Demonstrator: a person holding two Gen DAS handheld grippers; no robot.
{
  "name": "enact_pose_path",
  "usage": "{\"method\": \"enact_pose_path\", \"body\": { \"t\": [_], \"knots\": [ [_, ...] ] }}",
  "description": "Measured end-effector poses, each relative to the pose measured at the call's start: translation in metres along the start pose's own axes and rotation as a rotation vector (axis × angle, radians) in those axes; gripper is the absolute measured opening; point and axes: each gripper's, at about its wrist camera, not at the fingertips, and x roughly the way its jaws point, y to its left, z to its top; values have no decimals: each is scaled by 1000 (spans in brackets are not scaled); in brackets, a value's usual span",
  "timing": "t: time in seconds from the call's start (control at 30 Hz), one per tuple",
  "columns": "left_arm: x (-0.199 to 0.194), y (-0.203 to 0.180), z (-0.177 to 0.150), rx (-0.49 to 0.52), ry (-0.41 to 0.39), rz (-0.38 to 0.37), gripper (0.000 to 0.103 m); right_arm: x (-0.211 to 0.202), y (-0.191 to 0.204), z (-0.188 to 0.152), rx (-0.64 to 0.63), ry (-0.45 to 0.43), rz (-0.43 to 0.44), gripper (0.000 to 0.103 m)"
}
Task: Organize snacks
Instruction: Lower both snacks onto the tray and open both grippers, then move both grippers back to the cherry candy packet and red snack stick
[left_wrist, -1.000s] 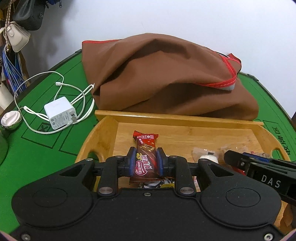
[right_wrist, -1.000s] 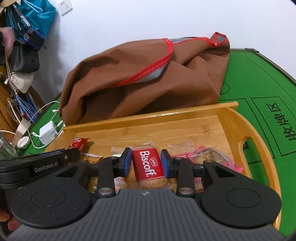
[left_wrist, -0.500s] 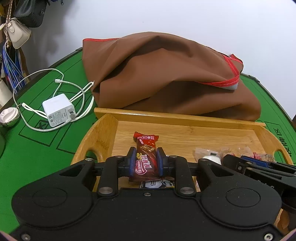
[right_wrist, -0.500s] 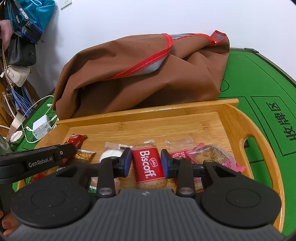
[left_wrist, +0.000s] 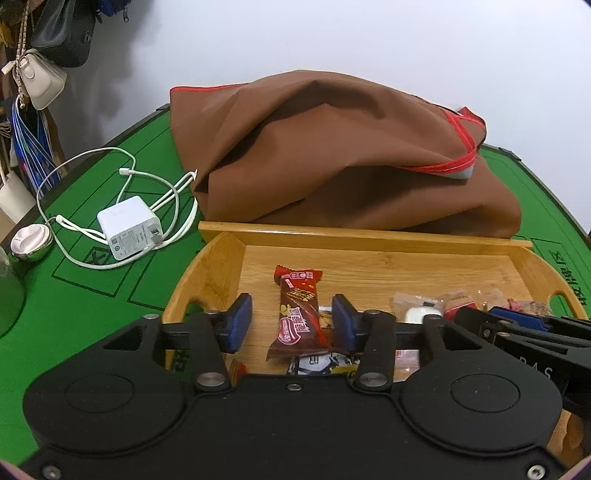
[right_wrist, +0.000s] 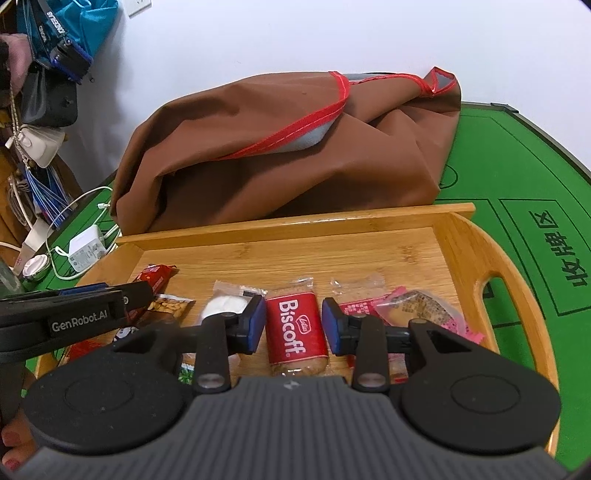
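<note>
A bamboo tray (left_wrist: 369, 240) holds several wrapped snacks. My left gripper (left_wrist: 291, 325) is open; a brown chocolate bar (left_wrist: 297, 314) lies on the tray between its blue pads (left_wrist: 240, 321), apart from both. My right gripper (right_wrist: 293, 325) is open, with its pads (right_wrist: 255, 325) slightly off a red Biscoff biscuit (right_wrist: 295, 332) lying on the tray (right_wrist: 461, 236). The right gripper also shows at the right of the left wrist view (left_wrist: 517, 325); the left gripper shows at the left of the right wrist view (right_wrist: 85, 310).
A brown cloth bag (left_wrist: 332, 155) lies right behind the tray on the green table (left_wrist: 74, 288). A white charger with cable (left_wrist: 129, 229) and a small round tin (left_wrist: 31, 243) lie left of the tray. Handbags (left_wrist: 40, 77) hang at far left.
Both grippers have opened. The left one let go of the chocolate bar and the right one let go of the Biscoff biscuit; both snacks now rest on the tray.
</note>
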Motion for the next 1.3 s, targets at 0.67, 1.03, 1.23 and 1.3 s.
{"method": "enact_pose_path", "body": {
  "t": [0.67,1.03,1.23,1.3],
  "knots": [
    [-99,5,-44,57,-123,-37,96,-89,6,-37,-158,-95,99,79],
    [-147,9,-90,65,-160,-76,100,-129,7,-78,-257,-106,172,90],
    [-164,12,-117,72,-155,-76,101,-142,3,-97,-284,-80,215,93],
    [-167,12,-126,78,-151,-75,102,-145,2,-105,-299,-73,222,94]
  ]
}}
